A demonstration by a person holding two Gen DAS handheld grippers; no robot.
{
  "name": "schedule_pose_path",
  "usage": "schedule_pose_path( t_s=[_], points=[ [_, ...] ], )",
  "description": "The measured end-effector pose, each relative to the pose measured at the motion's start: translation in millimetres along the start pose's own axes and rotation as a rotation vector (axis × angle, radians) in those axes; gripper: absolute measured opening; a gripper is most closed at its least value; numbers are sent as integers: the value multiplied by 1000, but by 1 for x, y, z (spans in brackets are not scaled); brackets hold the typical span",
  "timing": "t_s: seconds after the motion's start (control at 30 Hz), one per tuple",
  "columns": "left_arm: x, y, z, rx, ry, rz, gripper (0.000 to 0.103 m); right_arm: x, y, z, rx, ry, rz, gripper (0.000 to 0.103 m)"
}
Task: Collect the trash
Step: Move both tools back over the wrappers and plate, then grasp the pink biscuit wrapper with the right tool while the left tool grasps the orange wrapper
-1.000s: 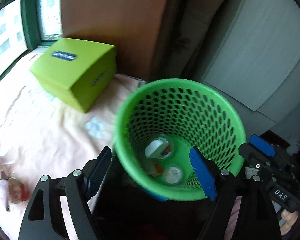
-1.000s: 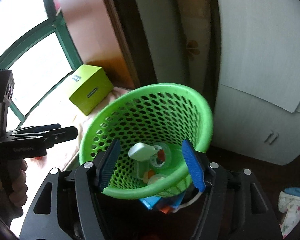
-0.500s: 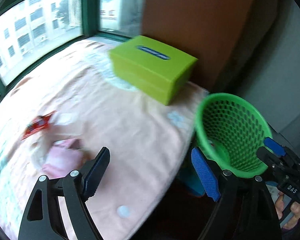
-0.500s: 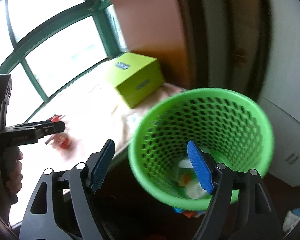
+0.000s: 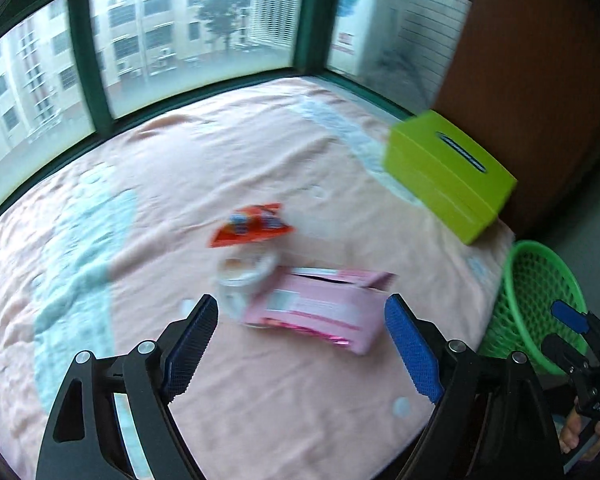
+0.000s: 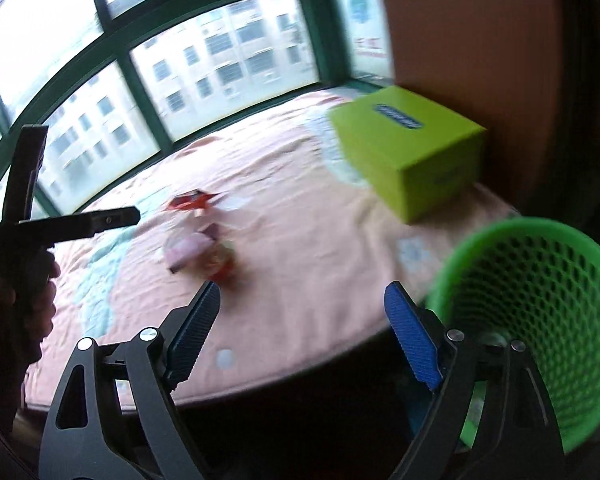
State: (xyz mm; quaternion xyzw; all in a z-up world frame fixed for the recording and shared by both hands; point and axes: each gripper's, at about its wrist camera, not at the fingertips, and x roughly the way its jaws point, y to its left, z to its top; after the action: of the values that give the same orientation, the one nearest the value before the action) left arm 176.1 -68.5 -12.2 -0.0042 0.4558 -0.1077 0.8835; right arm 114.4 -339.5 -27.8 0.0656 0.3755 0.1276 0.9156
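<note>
Trash — pink packet [image 5: 320, 312], cup [image 5: 246, 276], red wrapper [image 5: 252, 226] — loose on bed [image 5: 180, 184]; left hand-held gripper [image 5: 300, 344] open, empty; right hand-held gripper [image 6: 300, 332] just opened, empty.

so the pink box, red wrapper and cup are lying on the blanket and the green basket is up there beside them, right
Not quite. The pink box, red wrapper and cup do lie on the blanket, but the green basket is not on it: the left wrist view shows it past the blanket's right edge, lower down.
</note>
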Motion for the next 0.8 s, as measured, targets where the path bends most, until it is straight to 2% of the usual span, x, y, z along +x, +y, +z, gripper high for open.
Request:
schedule_pose_path(
  t_s=[0.1,0.43,0.67,0.8],
  points=[
    [-4,22,0,-34,-8,22,82,17,20,12,-61,35,45,89],
    [-6,84,-4,-145,-5,82,82,78,79,47,-277,147,177,91],
    [-2,111,-8,-185,10,113,82,116,107,57,-396,243,248,91],
    [2,118,-10,-202,16,111,82,136,121,60,-470,295,259,91]
  ],
)
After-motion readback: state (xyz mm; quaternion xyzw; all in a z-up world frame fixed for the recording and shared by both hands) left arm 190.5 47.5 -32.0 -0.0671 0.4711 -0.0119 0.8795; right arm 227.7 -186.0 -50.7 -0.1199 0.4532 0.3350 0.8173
